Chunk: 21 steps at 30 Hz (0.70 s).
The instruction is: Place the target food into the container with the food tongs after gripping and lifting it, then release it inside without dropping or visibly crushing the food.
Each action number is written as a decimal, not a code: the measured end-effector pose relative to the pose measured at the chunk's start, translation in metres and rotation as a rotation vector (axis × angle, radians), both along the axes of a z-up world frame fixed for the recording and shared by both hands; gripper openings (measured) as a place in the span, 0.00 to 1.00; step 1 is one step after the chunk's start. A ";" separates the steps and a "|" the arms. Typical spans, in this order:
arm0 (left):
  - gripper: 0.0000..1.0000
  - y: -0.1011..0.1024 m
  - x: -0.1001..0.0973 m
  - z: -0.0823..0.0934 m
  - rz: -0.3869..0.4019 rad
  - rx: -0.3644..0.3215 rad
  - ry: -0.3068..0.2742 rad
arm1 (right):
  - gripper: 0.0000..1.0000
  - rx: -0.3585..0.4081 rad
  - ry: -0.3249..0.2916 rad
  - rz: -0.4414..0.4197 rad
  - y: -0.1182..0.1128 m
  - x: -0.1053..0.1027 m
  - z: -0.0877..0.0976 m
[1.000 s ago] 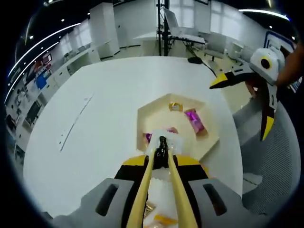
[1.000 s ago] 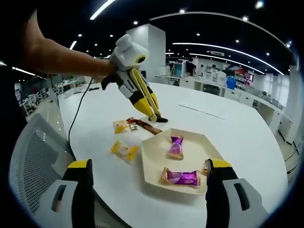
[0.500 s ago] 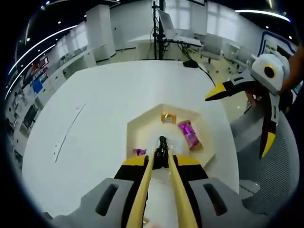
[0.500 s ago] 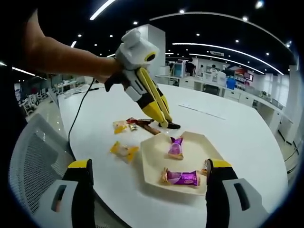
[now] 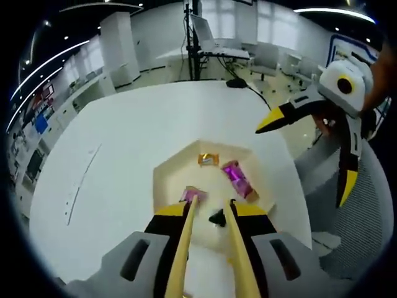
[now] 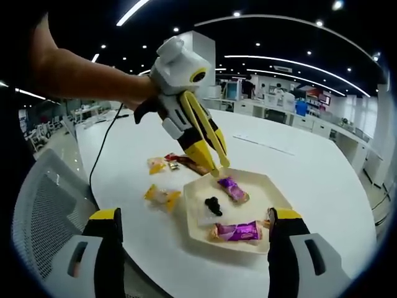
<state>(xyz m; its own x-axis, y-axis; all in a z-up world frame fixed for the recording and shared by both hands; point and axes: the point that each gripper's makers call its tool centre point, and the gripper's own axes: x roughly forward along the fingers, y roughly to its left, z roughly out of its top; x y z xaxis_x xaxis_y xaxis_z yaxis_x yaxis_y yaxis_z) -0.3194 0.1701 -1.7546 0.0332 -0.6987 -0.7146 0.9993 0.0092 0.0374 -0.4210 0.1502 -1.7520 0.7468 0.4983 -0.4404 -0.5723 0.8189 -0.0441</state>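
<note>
Left gripper [image 6: 218, 166] — holds a pair of food tongs [image 5: 208, 245] along its jaws; the tong arms stand apart at the tips with nothing between them. In the right gripper view it hangs tip-down over the far-left edge of the container, carried by a person's hand [image 6: 133, 99].

Target food [image 6: 213, 206] — a small dark piece in clear wrapping, lying loose inside the container, just below the tong tips and free of them; in the left gripper view it sits between the two tong arms [image 5: 216, 218].

Container [image 6: 254, 186] — pale hexagonal tray on the white table [image 6: 322, 167]. Also inside: a purple-wrapped sweet [image 6: 234, 189] just right of the tong tips, a longer purple packet [image 6: 237, 231] at the near edge between the right gripper's fingers, and an orange-wrapped piece [image 5: 208, 159] at the far side in the left gripper view.

Outside the tray, left of the tong tips: two yellow-wrapped snacks [image 6: 161, 196] and a brown bar [image 6: 186, 164].

Right gripper [image 6: 195, 245] — jaws wide apart, empty, yellow-tipped fingers [image 6: 105, 215] flanking the tray's near edge; in the left gripper view it is held in the air to the right of the table [image 5: 313, 143].
</note>
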 end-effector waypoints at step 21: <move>0.25 0.027 0.009 0.007 0.042 -0.038 -0.002 | 0.97 -0.002 0.007 0.008 0.002 -0.001 -0.001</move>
<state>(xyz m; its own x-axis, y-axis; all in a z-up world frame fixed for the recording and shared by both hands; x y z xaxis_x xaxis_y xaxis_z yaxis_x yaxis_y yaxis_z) -0.3099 0.1970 -1.7474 0.0640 -0.7231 -0.6878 0.9979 0.0521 0.0380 -0.4225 0.1523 -1.7526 0.7396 0.5036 -0.4465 -0.5795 0.8139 -0.0419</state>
